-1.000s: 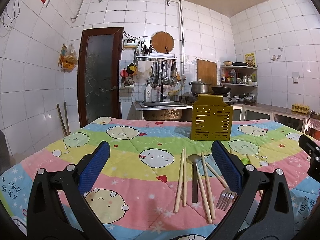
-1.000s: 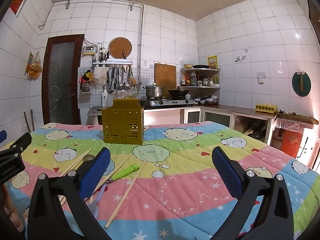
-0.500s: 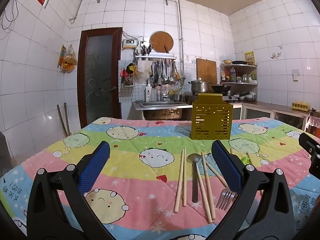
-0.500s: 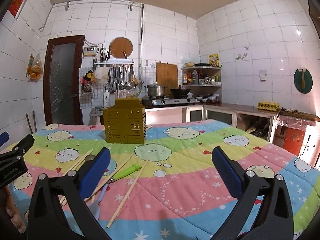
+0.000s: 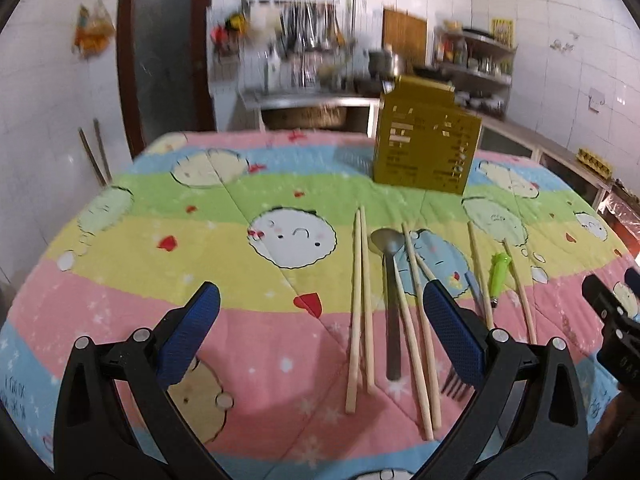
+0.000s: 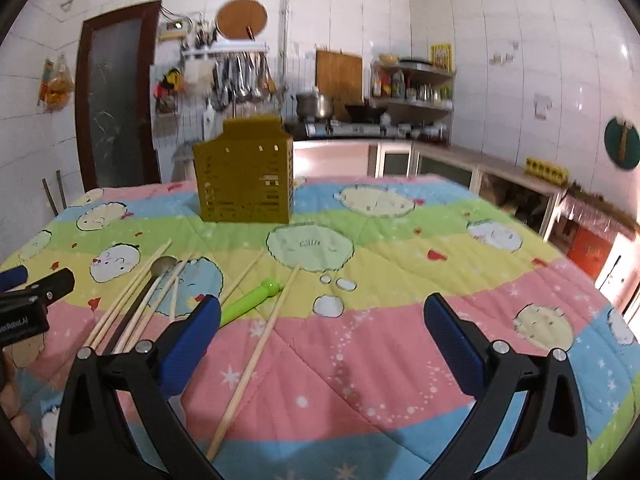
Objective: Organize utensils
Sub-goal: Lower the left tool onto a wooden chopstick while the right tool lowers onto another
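Several wooden chopsticks, a grey spoon and a green-handled utensil are lying mid-bench; both grippers, left gripper and right gripper, are gaping empty, now tilting lower toward them than before.

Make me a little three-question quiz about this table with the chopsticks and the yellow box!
1. True or false: the metal spoon already stands inside the yellow utensil holder.
2. Which thing has a green handle? A) the utensil lying among the chopsticks B) the fork C) the spoon
3. Fill in: both the left gripper and the right gripper are ____ and hold nothing.

Key: 1 false, the spoon lies flat on the cartoon quilt. 2 A. 3 open.
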`<state>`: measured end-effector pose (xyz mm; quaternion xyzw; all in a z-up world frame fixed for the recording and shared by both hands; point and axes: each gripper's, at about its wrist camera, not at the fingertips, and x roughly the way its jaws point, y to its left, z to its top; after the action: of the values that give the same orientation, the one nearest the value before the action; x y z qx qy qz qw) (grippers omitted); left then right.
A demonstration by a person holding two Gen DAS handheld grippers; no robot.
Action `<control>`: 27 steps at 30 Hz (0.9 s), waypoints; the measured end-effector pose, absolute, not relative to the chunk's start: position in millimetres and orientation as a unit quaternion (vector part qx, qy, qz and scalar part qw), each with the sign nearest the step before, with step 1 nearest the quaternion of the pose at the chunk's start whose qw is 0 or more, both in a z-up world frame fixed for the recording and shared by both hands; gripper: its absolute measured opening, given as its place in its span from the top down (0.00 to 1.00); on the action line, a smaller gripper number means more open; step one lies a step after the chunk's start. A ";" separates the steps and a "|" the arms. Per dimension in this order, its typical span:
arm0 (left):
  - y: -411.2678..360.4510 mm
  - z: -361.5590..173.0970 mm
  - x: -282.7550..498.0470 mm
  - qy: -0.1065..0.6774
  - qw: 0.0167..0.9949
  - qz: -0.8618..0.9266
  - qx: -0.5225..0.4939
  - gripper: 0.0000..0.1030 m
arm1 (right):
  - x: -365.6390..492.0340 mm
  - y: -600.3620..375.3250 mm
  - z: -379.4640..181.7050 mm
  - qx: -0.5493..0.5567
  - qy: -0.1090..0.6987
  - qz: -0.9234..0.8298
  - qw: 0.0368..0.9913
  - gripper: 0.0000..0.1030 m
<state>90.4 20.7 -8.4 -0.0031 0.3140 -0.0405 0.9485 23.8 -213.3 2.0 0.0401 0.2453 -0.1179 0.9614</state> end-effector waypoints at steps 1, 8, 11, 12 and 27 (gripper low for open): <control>19.9 -8.7 97.5 0.324 0.945 -0.042 0.000 0.05 | 30.4 -216.7 1.7 0.052 0.260 -0.119 0.957 0.04; 8.9 1.8 139.9 0.360 0.930 -0.069 0.033 0.05 | 72.1 -223.7 -1.4 0.083 0.335 -0.129 0.929 0.04; 4.2 -4.9 152.4 0.367 0.927 -0.067 0.047 0.05 | 86.9 -218.9 -11.3 0.067 0.352 -0.146 0.922 0.04; 4.0 -8.7 155.3 0.373 0.924 -0.068 0.045 0.05 | 90.8 -217.9 -15.1 0.064 0.358 -0.149 0.920 0.04; 14.4 -53.4 200.3 0.452 0.889 -0.068 0.034 0.05 | 114.3 -214.4 -40.8 0.043 0.393 -0.176 0.901 0.04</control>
<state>200.3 14.4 -53.4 0.0344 0.4524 -0.0683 0.8885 114.3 -214.4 -40.8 0.0433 0.3933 -0.1755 0.9015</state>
